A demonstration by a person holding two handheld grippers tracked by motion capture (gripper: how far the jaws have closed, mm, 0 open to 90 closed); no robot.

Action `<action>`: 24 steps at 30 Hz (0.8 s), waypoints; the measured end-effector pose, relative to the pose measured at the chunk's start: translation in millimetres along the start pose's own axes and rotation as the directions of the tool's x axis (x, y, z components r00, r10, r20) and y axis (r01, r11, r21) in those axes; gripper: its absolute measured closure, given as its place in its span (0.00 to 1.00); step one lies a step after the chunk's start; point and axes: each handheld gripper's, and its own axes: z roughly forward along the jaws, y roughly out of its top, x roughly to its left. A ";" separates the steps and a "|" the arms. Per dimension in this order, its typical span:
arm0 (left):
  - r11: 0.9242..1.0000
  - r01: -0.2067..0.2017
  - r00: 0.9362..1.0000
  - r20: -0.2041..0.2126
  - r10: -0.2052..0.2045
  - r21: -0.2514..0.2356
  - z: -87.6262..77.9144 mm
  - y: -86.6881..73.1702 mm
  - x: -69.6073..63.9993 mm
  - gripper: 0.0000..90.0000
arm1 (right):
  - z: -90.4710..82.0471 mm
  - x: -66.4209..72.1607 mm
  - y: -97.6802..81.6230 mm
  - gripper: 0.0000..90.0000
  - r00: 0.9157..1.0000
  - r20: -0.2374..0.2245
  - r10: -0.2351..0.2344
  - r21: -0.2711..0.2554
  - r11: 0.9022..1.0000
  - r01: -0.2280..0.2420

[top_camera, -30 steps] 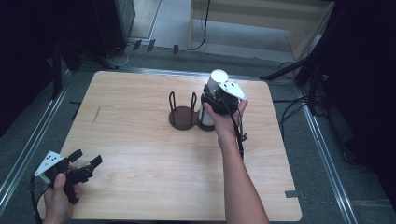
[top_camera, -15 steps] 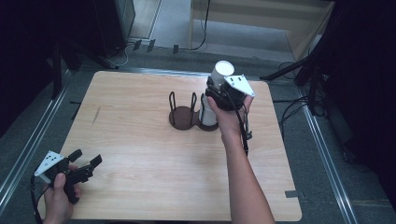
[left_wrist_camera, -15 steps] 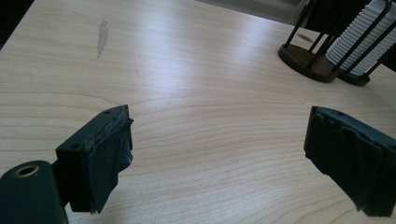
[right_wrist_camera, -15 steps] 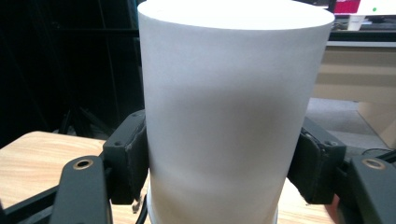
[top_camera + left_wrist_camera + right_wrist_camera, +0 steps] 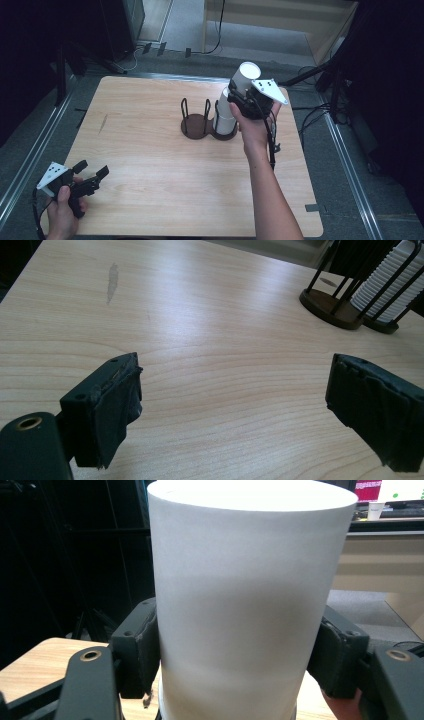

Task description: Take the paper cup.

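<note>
Wooden worktop [image 5: 150, 145], dark surrounds. Your right gripper [image 5: 243, 100] clamps a white cup [image 5: 243, 79], jaws just closing on it, above the cup stack [image 5: 225, 116] in the rack [image 5: 200, 125]. Your left gripper [image 5: 92, 176] rests wide, holding nothing, at the near-left corner.

A lab or recording studio: a bare wooden surface [image 5: 150, 150] on metal rails [image 5: 30, 150], black stands [image 5: 62, 65], and loose floor cables [image 5: 310, 117].

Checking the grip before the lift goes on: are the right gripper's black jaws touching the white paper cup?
Touching. In the right gripper view, the right gripper has both black pads pressed flat against the white paper cup, no gap either side.
</note>
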 end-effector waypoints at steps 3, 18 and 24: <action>1.000 -0.001 1.000 0.000 0.001 -0.001 0.1 0.0 0.0 0.09 | -8.2 -1.7 1.6 0.35 1.000 -0.004 0.006 0.003 1.000 -0.006; 1.000 -0.006 1.000 -0.002 0.006 0.006 -0.1 -0.3 -1.2 0.09 | -43.8 -8.7 -27.6 0.36 1.000 -0.004 -0.009 0.044 0.999 0.009; 1.000 -0.015 1.000 0.000 0.015 0.012 -0.1 -0.3 -1.8 0.09 | -54.0 -16.0 -39.5 0.36 1.000 -0.011 0.020 0.055 0.998 -0.019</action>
